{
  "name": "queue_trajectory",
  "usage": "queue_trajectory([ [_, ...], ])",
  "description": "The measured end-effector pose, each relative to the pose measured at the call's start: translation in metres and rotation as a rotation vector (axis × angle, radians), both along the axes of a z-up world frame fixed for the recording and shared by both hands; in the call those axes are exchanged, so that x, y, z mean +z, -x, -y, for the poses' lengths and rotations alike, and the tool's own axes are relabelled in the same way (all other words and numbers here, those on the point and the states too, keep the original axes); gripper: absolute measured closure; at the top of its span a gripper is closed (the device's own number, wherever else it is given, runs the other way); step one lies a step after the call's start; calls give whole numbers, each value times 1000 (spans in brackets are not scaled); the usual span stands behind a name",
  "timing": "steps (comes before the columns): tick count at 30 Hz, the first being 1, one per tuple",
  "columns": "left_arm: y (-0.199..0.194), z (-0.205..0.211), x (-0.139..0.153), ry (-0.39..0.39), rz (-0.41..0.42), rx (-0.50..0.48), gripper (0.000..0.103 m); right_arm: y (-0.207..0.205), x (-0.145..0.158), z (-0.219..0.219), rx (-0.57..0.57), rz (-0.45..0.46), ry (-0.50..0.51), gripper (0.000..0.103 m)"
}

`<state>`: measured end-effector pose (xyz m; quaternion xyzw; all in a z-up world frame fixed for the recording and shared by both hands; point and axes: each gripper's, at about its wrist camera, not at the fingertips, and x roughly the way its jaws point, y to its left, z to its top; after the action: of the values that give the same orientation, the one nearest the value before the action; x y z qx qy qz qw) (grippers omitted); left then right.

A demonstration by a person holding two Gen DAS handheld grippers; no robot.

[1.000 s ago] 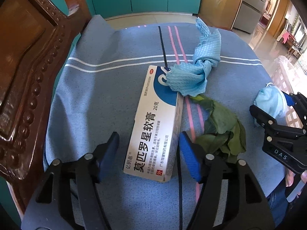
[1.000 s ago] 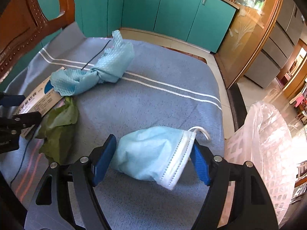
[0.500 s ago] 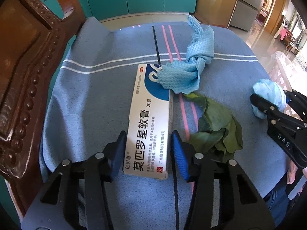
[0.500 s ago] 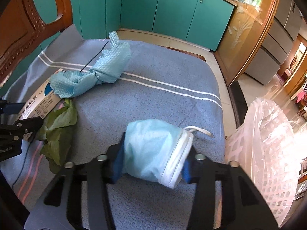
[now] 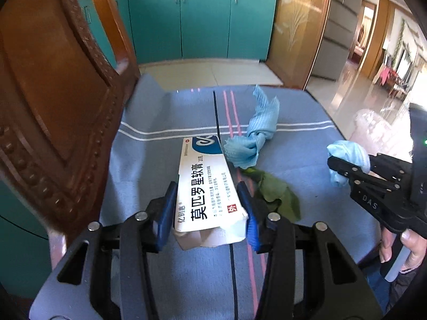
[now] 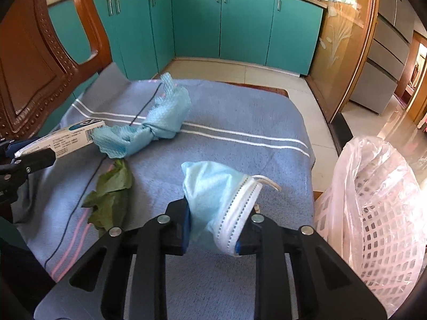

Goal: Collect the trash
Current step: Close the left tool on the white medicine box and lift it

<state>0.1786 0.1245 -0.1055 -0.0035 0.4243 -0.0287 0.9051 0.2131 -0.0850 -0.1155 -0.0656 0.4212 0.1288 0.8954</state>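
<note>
Bright daylight from right side; glare on floor tiles [image 5: 373, 85] and plastic bag [image 6: 373, 186]. Strong fisheye bending, dark vignetted corners. Face mask [image 6: 213, 200] slightly motion-blurred.

A blue towel [image 6: 240, 144] with white, pink and dark stripes covers the seat of a carved wooden chair [image 5: 53, 112] — the landmark here. The chair's dark brown backrest [image 6: 34, 80] rises along the towel's left edge. Beyond the chair, across a strip of pale tiled floor [image 5: 208, 72], stands a run of teal cabinets [image 6: 240, 26] with pots on the counter above them. Right of the cabinets is a wooden-framed glass door [image 6: 344, 53] with an etched plant design — farther right still, grey drawers [image 6: 387, 53].
</note>
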Motion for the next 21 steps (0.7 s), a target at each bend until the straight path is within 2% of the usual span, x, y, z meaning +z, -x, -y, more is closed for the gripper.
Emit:
queue_trajectory([
  [6,13,-8,12,12,73,30,57,11,15,5,15,50,-44,79],
  [12,20,-1,17,-27,102,40,57,12,12,5,13,36,-25,79],
  [16,24,4,20,-42,122,35,57,17,19,8,21,65,-51,79],
  [21,29,13,23,-70,167,2,57,22,21,13,21,65,-43,79],
])
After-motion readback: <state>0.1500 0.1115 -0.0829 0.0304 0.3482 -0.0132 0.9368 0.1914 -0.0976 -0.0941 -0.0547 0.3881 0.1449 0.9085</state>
